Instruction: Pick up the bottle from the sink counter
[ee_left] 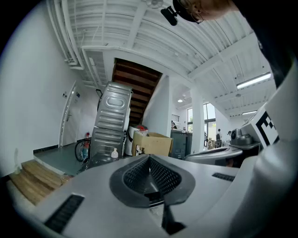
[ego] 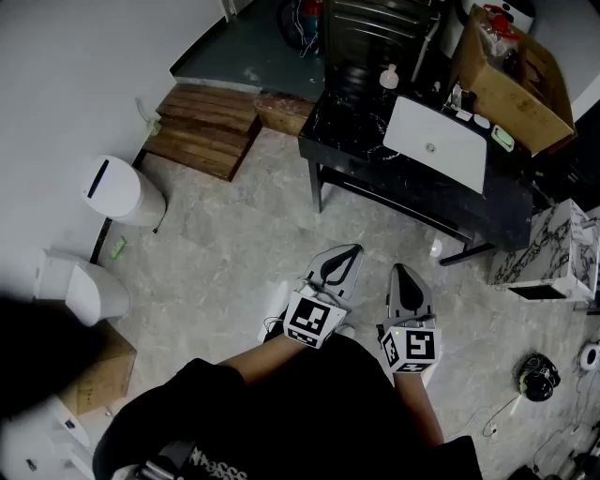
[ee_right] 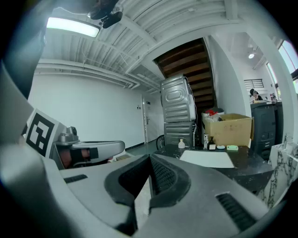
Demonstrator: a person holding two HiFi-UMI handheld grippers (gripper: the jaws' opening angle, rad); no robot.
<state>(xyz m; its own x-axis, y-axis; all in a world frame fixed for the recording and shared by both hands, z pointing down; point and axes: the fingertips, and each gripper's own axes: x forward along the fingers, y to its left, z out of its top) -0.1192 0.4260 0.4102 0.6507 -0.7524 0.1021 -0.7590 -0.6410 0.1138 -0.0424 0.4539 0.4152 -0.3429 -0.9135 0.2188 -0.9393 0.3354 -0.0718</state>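
A small clear bottle with a white cap [ego: 389, 77] stands at the back left of the black sink counter [ego: 356, 141], beside the white basin [ego: 439, 142]. It also shows far off as the bottle [ee_left: 114, 153] in the left gripper view and as the bottle [ee_right: 181, 143] in the right gripper view. My left gripper [ego: 342, 255] and right gripper [ego: 401, 274] are held side by side close to my body, over the floor and well short of the counter. Both are shut with nothing between the jaws: left gripper [ee_left: 150, 160], right gripper [ee_right: 150, 160].
A cardboard box [ego: 511, 66] and a small dark bottle [ee_right: 212, 145] sit at the counter's far end. A metal appliance [ego: 370, 23] stands behind it. Wooden steps [ego: 206, 127] and two white bins [ego: 122, 190] are at the left, and a marble-patterned box [ego: 553, 248] at the right.
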